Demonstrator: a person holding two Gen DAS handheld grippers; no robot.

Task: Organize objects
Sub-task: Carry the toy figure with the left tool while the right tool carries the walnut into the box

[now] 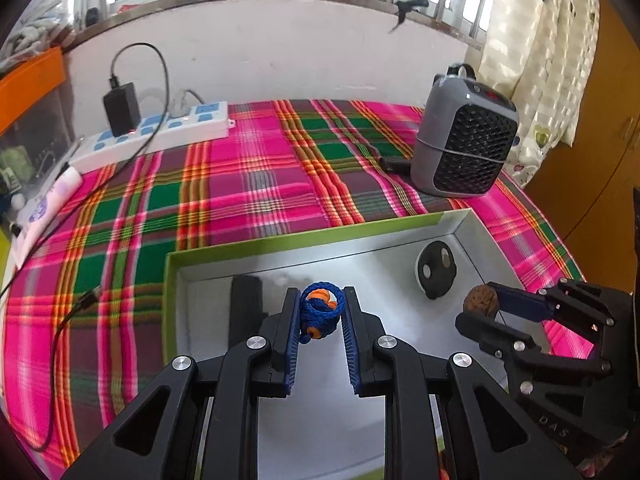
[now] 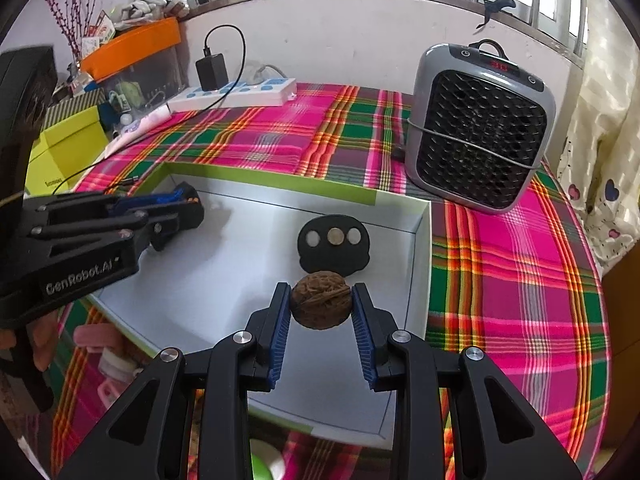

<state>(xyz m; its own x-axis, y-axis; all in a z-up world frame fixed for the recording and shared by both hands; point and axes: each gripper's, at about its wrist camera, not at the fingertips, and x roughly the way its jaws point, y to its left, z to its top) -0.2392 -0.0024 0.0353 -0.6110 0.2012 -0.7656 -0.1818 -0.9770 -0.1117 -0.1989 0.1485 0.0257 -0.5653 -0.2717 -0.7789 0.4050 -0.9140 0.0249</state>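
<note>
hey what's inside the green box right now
On the floor of the green box lies a black oval piece with three round discs. Any part of the floor beneath the two hand-held grippers is covered.

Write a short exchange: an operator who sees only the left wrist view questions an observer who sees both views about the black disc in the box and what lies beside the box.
Operator: I count two pale circles on the black disc. Is that all?
Observer: No. The right wrist view shows three, side by side in a row.
Operator: Does anything lie outside the box, past its near left corner?
Observer: Yes. Pink items lie there on the plaid cloth, hidden from your view.
</note>
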